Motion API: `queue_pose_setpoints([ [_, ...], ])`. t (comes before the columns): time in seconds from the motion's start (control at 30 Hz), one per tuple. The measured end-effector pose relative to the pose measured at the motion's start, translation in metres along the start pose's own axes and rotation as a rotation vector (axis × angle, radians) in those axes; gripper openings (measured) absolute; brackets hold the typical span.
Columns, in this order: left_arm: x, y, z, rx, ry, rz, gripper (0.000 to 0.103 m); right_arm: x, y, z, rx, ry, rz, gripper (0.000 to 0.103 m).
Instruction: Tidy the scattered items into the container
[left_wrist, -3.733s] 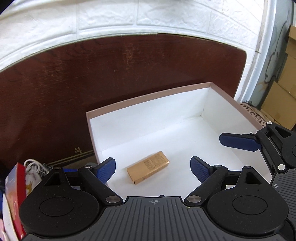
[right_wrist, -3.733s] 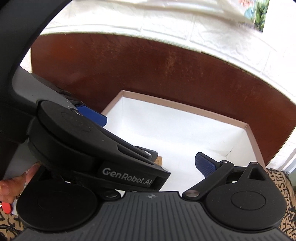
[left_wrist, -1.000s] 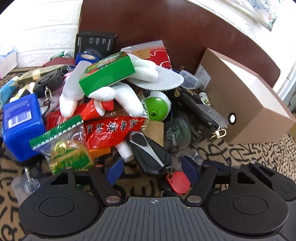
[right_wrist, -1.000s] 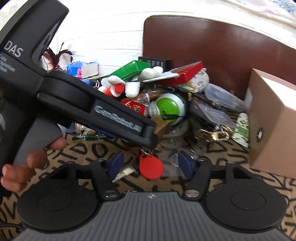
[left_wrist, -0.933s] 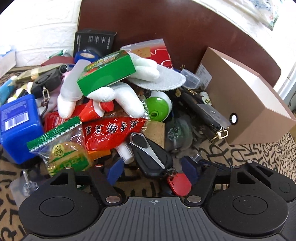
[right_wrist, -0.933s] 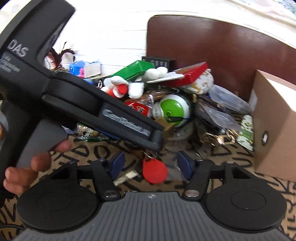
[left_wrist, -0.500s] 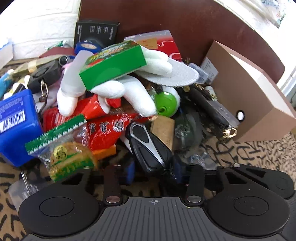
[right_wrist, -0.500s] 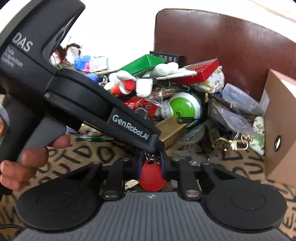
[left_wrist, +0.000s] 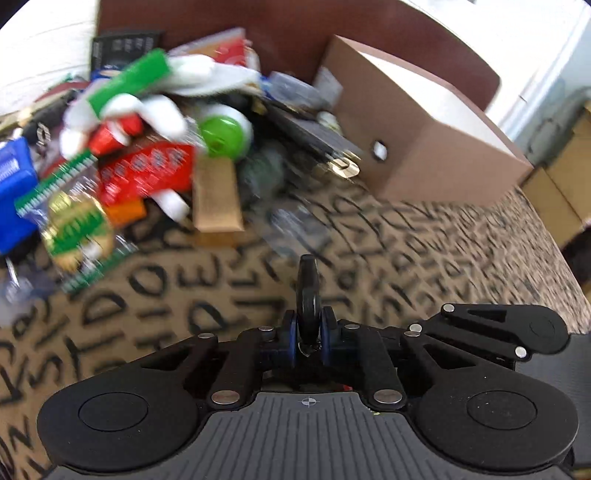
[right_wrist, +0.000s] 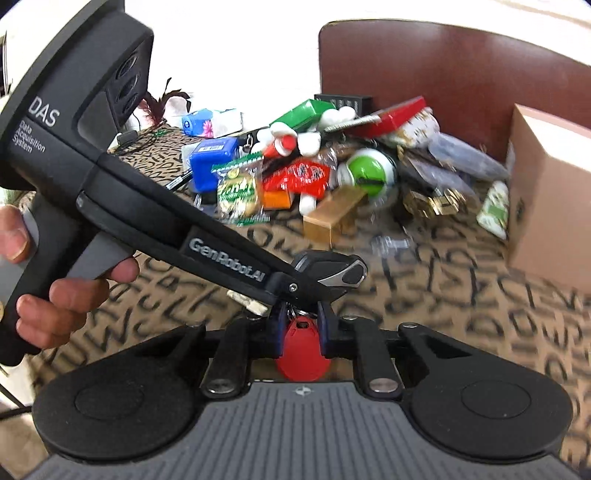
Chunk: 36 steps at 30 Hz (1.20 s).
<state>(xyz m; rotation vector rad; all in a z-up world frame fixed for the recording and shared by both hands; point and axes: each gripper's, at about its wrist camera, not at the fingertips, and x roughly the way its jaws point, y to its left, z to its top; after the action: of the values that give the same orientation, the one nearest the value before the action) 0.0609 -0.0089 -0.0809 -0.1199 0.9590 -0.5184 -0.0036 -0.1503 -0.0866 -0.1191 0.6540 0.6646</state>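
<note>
At lower centre of the right wrist view, the right gripper (right_wrist: 300, 334) pinches a red tag (right_wrist: 303, 350). The left gripper (right_wrist: 295, 291), lettered "GenRobot.AI" and "DAS Data Acquisition System", clamps the black key fob (right_wrist: 328, 271). The brown box (right_wrist: 546, 192) stands at the right edge.

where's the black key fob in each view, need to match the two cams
Left wrist: the black key fob stands edge-on at bottom centre, clamped in the left gripper.
Right wrist: the fob shows side-on at centre, at the left gripper's tip, above the red tag in the right gripper.
Shared landmark: the brown box, right of the pile.
</note>
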Motion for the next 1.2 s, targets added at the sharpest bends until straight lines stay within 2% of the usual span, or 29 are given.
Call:
queue_pose_setpoints([
  [0.1,0.0,-0.016,-0.011,0.036,0.033,-0.036,0.014,-0.021,-0.001,-0.015,0.019,0.01,-0.008,0.018],
  [0.13,0.0,-0.02,-0.014,0.047,0.046,-0.05,0.02,-0.027,-0.002,-0.02,0.021,0.018,-0.015,0.018],
  [0.17,0.0,-0.023,-0.017,0.052,0.058,-0.064,0.034,-0.031,-0.002,-0.026,0.023,0.025,-0.025,0.018],
  [0.33,-0.008,-0.018,-0.025,0.013,0.048,-0.088,0.053,-0.041,-0.008,-0.045,0.071,0.03,-0.108,0.021],
  [0.4,-0.011,-0.014,-0.023,-0.008,0.036,-0.082,0.06,-0.042,-0.011,-0.045,0.096,0.024,-0.124,0.041],
  [0.47,-0.012,-0.016,-0.019,0.0,0.018,-0.051,0.071,-0.042,-0.01,-0.044,0.086,0.007,-0.131,0.052],
  [0.53,-0.009,-0.022,-0.015,0.029,0.01,-0.044,0.074,-0.04,-0.005,-0.041,0.059,-0.007,-0.118,0.054],
  [0.63,-0.003,-0.031,-0.012,0.06,0.022,-0.065,0.079,-0.039,0.0,-0.041,0.03,-0.017,-0.104,0.062],
  [0.73,0.008,-0.042,-0.01,0.102,0.035,-0.062,0.08,-0.029,0.004,-0.038,0.014,-0.01,-0.106,0.064],
  [0.83,0.018,-0.046,-0.008,0.126,0.049,-0.05,0.081,-0.019,0.003,-0.039,0.024,0.013,-0.111,0.07],
  [1.0,-0.005,-0.016,-0.014,0.044,0.045,-0.044,0.08,-0.019,0.006,-0.042,-0.056,-0.008,-0.189,0.084],
  [1.13,-0.024,0.003,-0.032,0.047,0.065,-0.015,0.081,-0.018,0.001,-0.043,-0.079,0.001,-0.178,0.085],
  [1.2,-0.021,0.006,-0.039,0.033,0.094,-0.027,0.082,-0.016,-0.001,-0.042,-0.079,0.001,-0.162,0.085],
])
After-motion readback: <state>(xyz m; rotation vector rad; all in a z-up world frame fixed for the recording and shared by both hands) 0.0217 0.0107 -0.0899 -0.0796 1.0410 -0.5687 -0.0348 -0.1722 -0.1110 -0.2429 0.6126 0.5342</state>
